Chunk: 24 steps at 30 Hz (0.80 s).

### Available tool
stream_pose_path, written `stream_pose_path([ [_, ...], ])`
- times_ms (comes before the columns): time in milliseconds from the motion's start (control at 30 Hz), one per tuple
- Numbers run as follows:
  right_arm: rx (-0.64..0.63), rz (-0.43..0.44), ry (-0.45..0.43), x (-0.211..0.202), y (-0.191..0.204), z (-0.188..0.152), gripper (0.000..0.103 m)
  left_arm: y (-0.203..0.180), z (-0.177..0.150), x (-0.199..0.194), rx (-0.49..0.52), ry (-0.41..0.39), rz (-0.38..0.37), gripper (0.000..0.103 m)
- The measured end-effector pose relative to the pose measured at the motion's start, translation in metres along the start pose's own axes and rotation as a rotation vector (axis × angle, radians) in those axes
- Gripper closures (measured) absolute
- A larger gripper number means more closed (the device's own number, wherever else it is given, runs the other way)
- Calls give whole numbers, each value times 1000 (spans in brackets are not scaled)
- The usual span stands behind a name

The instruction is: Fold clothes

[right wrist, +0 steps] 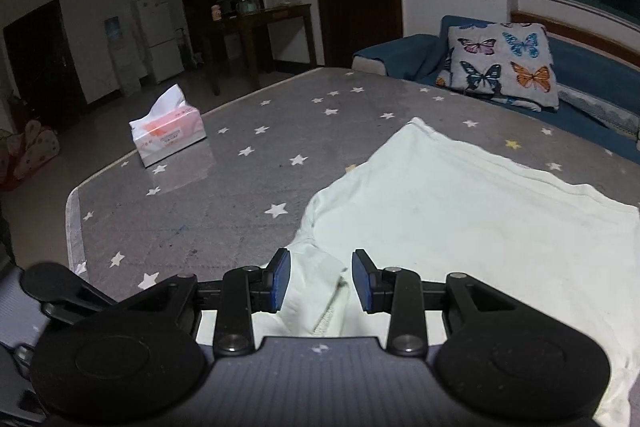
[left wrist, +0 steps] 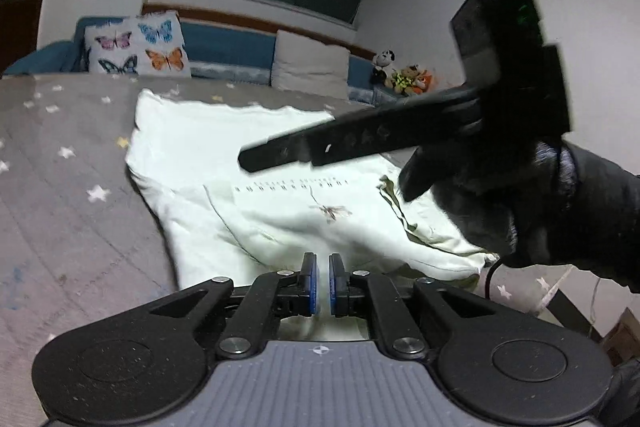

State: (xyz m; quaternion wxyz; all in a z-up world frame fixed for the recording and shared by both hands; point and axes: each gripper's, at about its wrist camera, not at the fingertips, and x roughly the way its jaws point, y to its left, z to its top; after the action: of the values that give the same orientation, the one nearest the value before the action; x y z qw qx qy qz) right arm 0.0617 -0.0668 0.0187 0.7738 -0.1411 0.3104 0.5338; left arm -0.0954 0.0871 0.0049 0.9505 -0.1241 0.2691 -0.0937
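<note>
A pale cream shirt (left wrist: 192,147) with a small print and a line of text lies spread on the grey star-patterned cover (left wrist: 60,187). In the left wrist view my left gripper (left wrist: 322,283) sits low over the shirt's near edge. Its blue pads are almost together, and I see no cloth pinched between them. My right gripper (left wrist: 256,157), held by a black-gloved hand (left wrist: 560,207), hovers blurred above the shirt. In the right wrist view the right gripper (right wrist: 320,279) is open. A folded sleeve part of the shirt (right wrist: 460,207) lies beneath the gap.
A tissue box (right wrist: 168,135) stands near the far left edge of the cover (right wrist: 200,219). A blue sofa (right wrist: 580,67) with a butterfly pillow (right wrist: 504,63) runs along the far side, with plush toys (left wrist: 400,75) at its end. A dark wooden table (right wrist: 260,23) stands beyond.
</note>
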Motion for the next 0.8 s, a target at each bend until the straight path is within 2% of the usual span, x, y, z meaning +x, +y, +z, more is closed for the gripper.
stream_pose_path([
  [100,-13,19,24,12,4,0,72,9,3,-6,-16,-20,35,96],
  [233,-33,34,65,35,9,1,77,22,-1,2,-36,29,82,96],
  [433,3,51,82,62,0,12,77,30,-14,2,-60,68,81,96],
  [733,36,115,149,95,-14,16,77,28,-18,-5,-70,69,71,96],
  [767,30,119,150,95,-13,16,81,27,-18,-5,-70,69,69,96],
  [800,23,124,151,95,-12,17,90,27,-17,-5,-69,69,68,96],
])
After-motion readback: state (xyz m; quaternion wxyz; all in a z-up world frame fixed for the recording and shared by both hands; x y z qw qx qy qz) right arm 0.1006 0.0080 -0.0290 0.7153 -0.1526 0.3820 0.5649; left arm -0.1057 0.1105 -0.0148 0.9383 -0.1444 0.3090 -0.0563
